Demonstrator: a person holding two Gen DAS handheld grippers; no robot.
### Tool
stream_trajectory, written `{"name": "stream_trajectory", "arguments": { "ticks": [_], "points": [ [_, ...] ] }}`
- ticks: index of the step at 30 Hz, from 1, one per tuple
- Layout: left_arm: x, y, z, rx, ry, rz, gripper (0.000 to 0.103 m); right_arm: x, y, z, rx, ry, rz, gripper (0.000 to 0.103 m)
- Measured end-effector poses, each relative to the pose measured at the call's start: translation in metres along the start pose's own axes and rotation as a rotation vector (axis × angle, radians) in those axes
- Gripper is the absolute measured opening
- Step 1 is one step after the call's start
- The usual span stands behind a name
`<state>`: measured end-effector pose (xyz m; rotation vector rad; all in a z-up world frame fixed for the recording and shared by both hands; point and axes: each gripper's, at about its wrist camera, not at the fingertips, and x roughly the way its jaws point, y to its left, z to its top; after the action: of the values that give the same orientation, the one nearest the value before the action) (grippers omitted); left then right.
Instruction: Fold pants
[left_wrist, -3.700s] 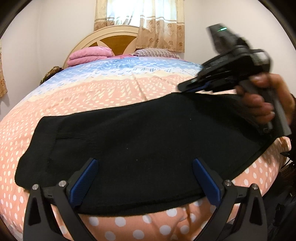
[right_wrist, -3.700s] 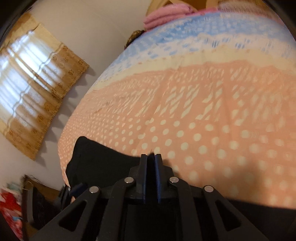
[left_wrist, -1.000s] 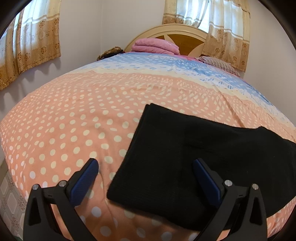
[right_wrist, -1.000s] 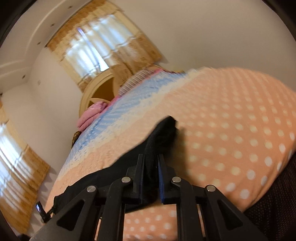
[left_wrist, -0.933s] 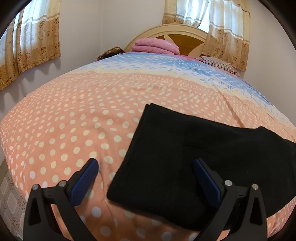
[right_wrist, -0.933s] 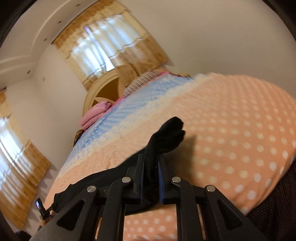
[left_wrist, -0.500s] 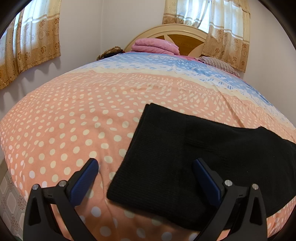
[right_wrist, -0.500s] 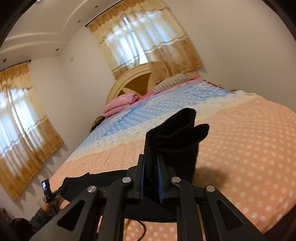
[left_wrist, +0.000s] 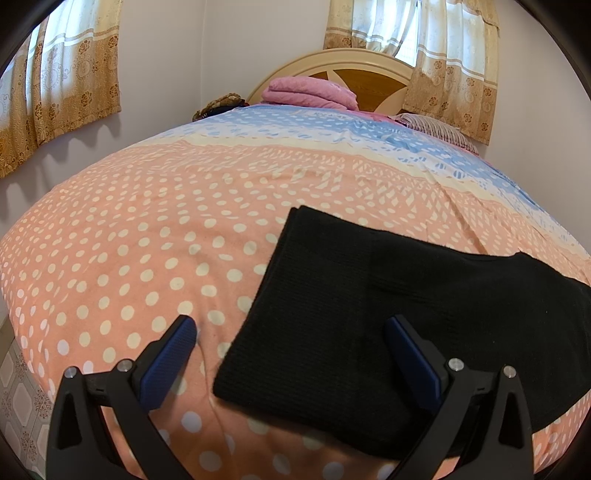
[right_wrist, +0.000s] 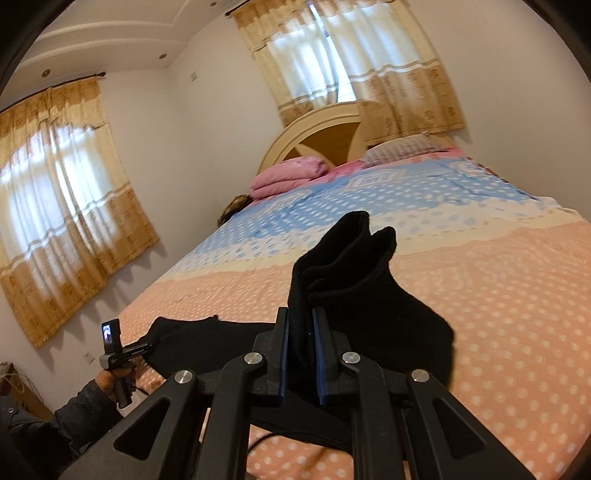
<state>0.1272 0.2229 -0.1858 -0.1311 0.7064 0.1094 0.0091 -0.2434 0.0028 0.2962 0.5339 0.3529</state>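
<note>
**Pant end lifted in the right gripper, to be carried toward the open left gripper**

The black pants (left_wrist: 388, 314) are spread on the dotted bedspread (left_wrist: 129, 240), with their long axis running across the bed from one gripper to the other. One end is clamped between the pads of the right gripper (right_wrist: 300, 354), whose jaws are pinched tight on the cloth; the gathered fabric (right_wrist: 347, 266) stands up just beyond the fingertips in a loose, doubled bunch, while the rest trails away below and to the left of those fingers. The left gripper (left_wrist: 291, 358) is held with its jaws spread wide and nothing between the pads; it hovers over the opposite, squared-off end, which lies flat just ahead of and partly between its fingers (left_wrist: 166, 358). In the right wrist view that left gripper (right_wrist: 122, 350) is seen far off to the left, at the pants' far end.

The lifted end is judged to need carrying along the long axis toward the flat end, and the right hand alone has hold of it. The cloth looks thick, soft and matte, with a fine ribbed knit; the flat part lies smooth, with a straight edge.
</note>
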Motion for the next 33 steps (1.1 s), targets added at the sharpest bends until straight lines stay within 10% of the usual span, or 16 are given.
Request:
{"name": "stream_trajectory", "arguments": {
  "ticks": [21,26,29,33],
  "points": [
    [-0.032,-0.016,0.014,0.046,-0.118,0.030,0.103,0.155,0.082,-0.060,-0.142,0.317,0.099,0.011],
    [-0.055,-0.053,0.028,0.097,-0.147,-0.084,0.103,0.181,0.082,-0.080,-0.152,0.409,0.094,0.016],
    [-0.062,-0.092,0.026,0.174,-0.115,-0.187,0.103,0.175,0.078,-0.082,-0.144,0.429,0.117,0.045],
    [-0.066,-0.159,0.016,0.310,-0.055,-0.337,0.103,0.135,0.066,-0.075,-0.136,0.391,0.150,0.052]
  ]
}}
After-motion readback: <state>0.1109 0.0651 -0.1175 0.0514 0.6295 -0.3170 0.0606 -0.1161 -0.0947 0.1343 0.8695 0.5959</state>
